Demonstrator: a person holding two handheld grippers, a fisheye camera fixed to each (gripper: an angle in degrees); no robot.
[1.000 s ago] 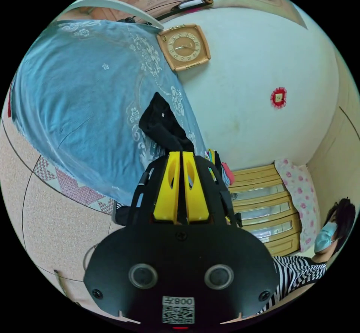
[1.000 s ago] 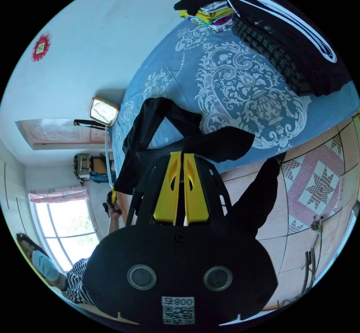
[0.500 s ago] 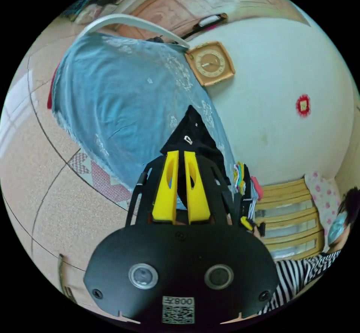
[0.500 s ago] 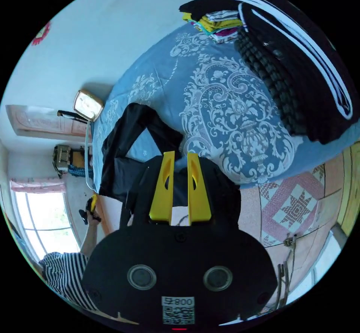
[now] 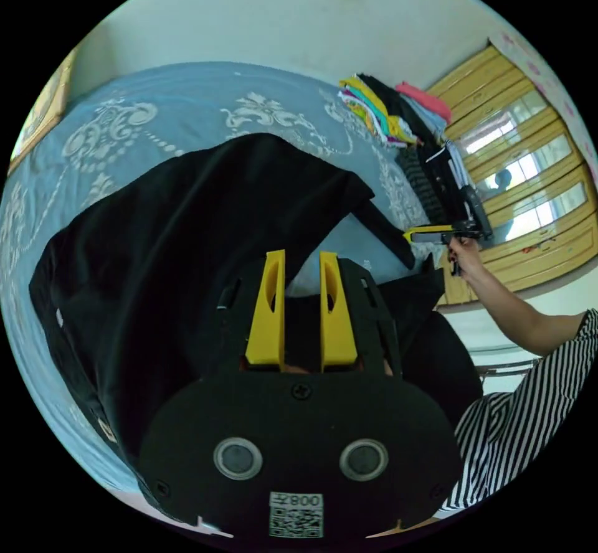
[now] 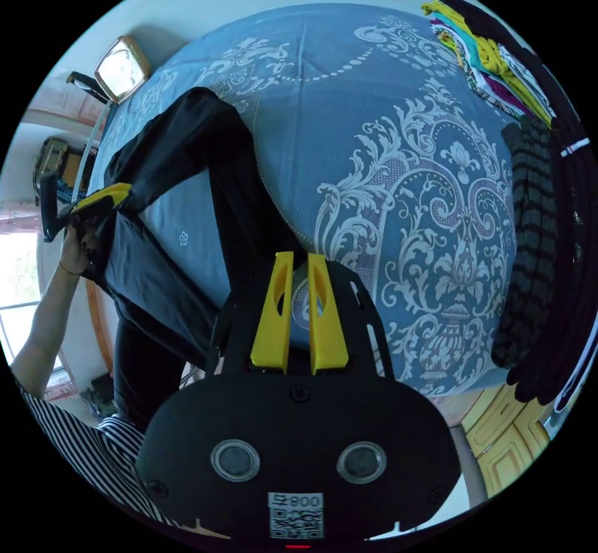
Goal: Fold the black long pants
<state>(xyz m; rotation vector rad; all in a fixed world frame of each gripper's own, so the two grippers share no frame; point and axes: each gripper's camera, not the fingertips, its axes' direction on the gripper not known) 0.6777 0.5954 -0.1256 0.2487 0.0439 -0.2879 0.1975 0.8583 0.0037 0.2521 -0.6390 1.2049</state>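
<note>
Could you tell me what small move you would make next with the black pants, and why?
I would probably draw both tongs apart to pull the black pants flat on the blue bedspread. The left tongs and right tongs each appear to pinch black cloth, yet the legs lie bent and splayed, part hanging off the bed's edge.

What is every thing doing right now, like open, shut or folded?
black long pants: unfolded, draped on the blue bedspread
left tongs: shut on the pants
right tongs: shut on the pants
clothes pile: folded, stacked on the bedspread
cabinet doors: closed
</note>
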